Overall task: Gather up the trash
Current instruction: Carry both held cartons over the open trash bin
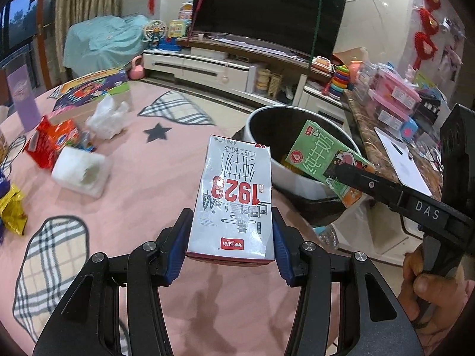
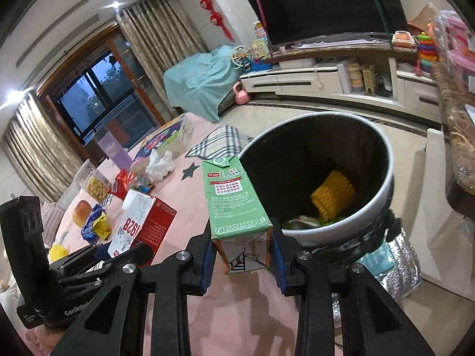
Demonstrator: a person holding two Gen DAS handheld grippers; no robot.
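My left gripper (image 1: 231, 237) is shut on a silver and red milk carton (image 1: 233, 195) marked 1928, held over the pink tablecloth. The same carton (image 2: 139, 225) shows at the left of the right wrist view. My right gripper (image 2: 242, 252) is shut on a green milk carton (image 2: 234, 198); in the left wrist view that green carton (image 1: 320, 157) hangs at the rim of the white bin (image 1: 294, 178). The bin (image 2: 383, 190) has a dark inside with a yellow foam net (image 2: 332, 194) and other scraps at its bottom.
On the table (image 1: 154, 178) lie a white tissue roll (image 1: 80, 172), a red snack bag (image 1: 50, 142), crumpled white tissue (image 1: 107, 117), gold wrappers (image 1: 12, 213) and a colourful box (image 1: 92, 84). A cluttered marble counter (image 1: 383, 154) stands right of the bin. A hand (image 1: 430, 290) holds the right gripper.
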